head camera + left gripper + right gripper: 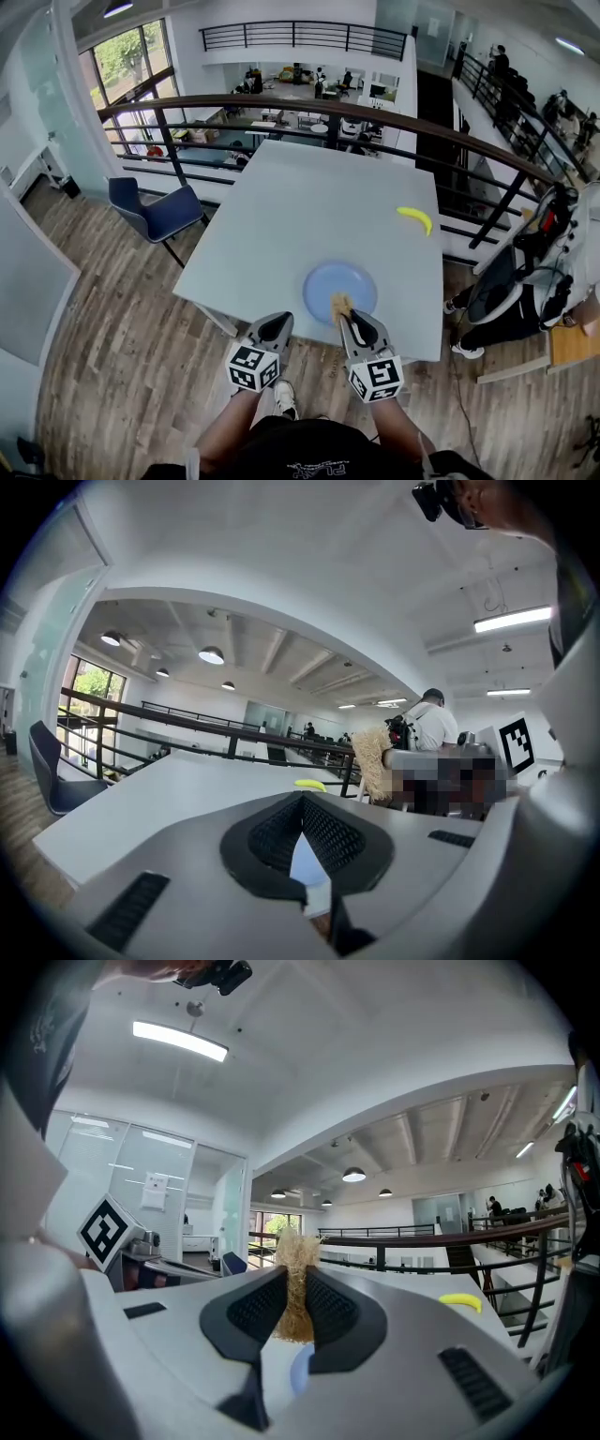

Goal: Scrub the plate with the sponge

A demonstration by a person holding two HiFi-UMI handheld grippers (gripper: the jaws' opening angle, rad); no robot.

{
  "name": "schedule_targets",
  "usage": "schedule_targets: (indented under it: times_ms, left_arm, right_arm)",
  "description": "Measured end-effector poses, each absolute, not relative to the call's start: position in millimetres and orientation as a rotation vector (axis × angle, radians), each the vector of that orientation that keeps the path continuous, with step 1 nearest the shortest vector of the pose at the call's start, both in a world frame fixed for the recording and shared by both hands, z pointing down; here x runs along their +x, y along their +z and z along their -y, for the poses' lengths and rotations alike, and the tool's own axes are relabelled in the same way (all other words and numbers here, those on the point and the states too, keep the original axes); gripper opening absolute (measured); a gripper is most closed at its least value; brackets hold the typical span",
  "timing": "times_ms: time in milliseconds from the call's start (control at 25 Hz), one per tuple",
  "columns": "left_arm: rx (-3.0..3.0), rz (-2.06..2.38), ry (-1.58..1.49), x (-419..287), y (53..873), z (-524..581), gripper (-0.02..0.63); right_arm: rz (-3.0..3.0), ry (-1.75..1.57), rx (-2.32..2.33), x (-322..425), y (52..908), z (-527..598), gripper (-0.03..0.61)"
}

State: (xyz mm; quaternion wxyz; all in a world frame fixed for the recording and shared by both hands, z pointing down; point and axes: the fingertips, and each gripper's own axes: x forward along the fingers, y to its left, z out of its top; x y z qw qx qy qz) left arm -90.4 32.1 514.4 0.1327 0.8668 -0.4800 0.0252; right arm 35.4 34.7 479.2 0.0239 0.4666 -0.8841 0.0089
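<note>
Plate (326, 277) just ahead of right claw (349, 321)
Clamped on sponge (340, 303), over the near rim; left claw (274, 325) clenched, empty, off plate.

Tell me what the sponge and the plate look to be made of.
The sponge looks like coarse, straw-coloured plant fibre, maybe loofah: frayed strands stick out. The plate is pale blue, smooth and plain; plastic or glazed ceramic, can't tell which.
</note>
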Motion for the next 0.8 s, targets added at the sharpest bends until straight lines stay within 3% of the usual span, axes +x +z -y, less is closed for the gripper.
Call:
schedule_targets:
  times_ms: [800]
  left_arm:
    - [2.591,1.212,0.107,-119.1,514.3,65.7,0.014]
  right_arm:
    - [2.656,0.106,1.587,0.6,482.4,51.1,0.067]
